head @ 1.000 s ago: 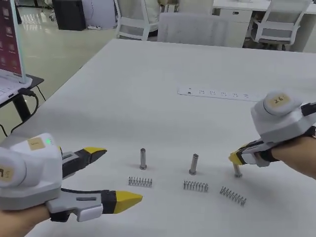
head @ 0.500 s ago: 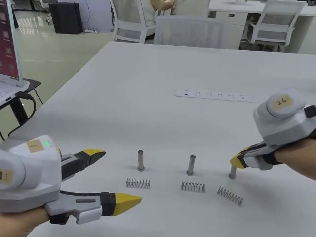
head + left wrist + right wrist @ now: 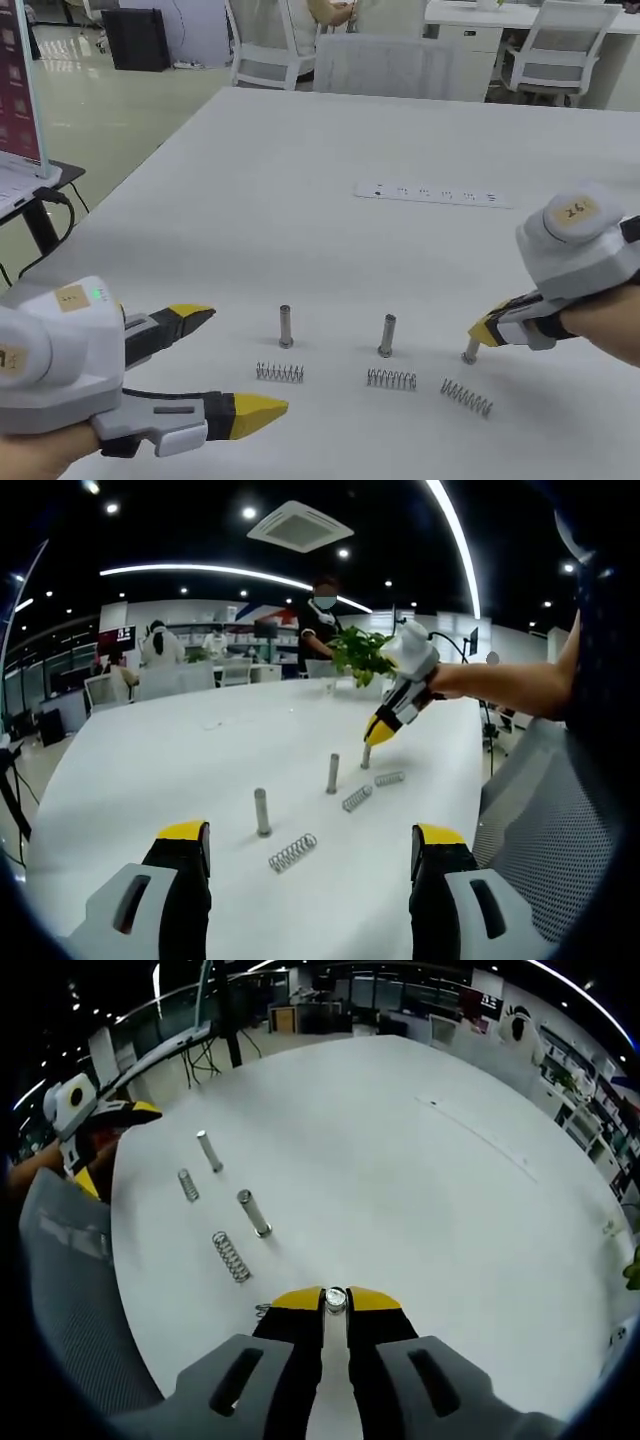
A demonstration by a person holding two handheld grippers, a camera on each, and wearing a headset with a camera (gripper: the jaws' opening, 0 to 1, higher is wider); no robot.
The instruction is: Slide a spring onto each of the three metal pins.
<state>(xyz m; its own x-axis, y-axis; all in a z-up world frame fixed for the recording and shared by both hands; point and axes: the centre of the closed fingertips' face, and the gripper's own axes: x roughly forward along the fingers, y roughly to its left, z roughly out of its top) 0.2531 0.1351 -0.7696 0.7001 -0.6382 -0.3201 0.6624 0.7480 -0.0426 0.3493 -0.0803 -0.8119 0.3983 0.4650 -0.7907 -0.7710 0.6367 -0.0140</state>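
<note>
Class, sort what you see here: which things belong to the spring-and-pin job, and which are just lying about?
Belongs to the job:
left pin, middle pin, right pin
left spring, middle spring, right spring
left tongs, open
right tongs, closed on right pin

Lying about:
power strip
laptop
office chair

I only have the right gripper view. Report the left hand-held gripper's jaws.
Observer: On the left hand-held gripper, the jaws stand wide apart, nothing between them.
Operator: Locate the third spring; my jaws hide most of it.
Observer: The third spring lies slanted on the table, just on the person's side of the right pin that the right hand-held gripper is shut on, not touching it.
</note>
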